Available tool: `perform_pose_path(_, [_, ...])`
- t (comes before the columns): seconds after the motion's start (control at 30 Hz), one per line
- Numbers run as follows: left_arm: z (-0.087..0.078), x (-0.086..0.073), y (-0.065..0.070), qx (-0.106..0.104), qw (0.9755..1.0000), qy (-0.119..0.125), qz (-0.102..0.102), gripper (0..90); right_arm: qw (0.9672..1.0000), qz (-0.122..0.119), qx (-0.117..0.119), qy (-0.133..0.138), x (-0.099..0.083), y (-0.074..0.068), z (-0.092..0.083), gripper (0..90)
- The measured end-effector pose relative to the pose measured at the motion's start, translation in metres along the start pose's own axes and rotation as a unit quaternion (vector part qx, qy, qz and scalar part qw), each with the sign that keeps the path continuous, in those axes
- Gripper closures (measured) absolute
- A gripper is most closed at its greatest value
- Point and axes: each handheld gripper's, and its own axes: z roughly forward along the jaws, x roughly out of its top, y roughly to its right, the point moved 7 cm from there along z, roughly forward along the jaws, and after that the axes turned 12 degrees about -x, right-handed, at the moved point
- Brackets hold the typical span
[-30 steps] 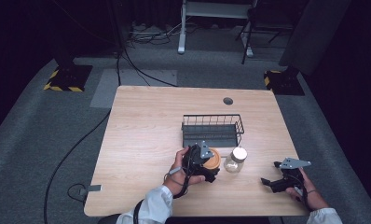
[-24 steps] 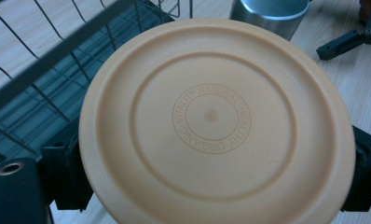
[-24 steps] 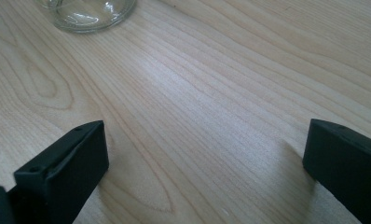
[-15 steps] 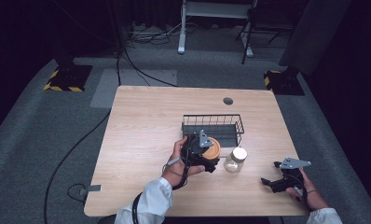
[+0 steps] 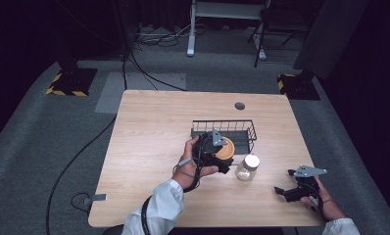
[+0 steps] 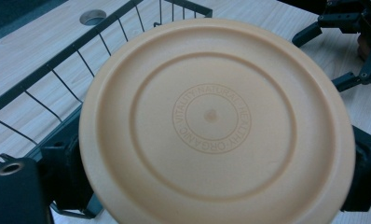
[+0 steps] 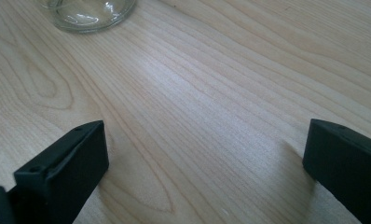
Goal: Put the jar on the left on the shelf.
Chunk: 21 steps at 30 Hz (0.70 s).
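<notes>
My left gripper is shut on an orange plastic plate, held tilted at the front edge of a black wire basket. In the left gripper view the plate faces me with a ring of embossed text, and the basket's wire wall runs behind it. A clear glass jar with a white lid stands just right of the plate. My right gripper rests open near the table's front right corner. Its jaws stand wide apart over bare wood, with the jar's base beyond them.
The wooden table has a round cable hole at the back. A cable trails off the table's left side across the grey carpet. A white frame and dark stands sit on the floor behind.
My left gripper has carried the orange plate up and back from beside the jar toward the basket's front edge. The right gripper has stayed put.
</notes>
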Motion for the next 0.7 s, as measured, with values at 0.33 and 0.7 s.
perform_pose_path(0.33, [-0.004,0.016,-0.012,0.017,0.9998,0.009,-0.003,9.0,1.0000,0.000,0.000,0.000,0.000,0.000,0.000,0.1])
perform_pose_path(0.7, [-0.005,0.036,-0.024,0.026,0.9995,0.017,-0.007,9.0,1.0000,0.000,0.000,0.000,0.000,0.000,0.000,0.1])
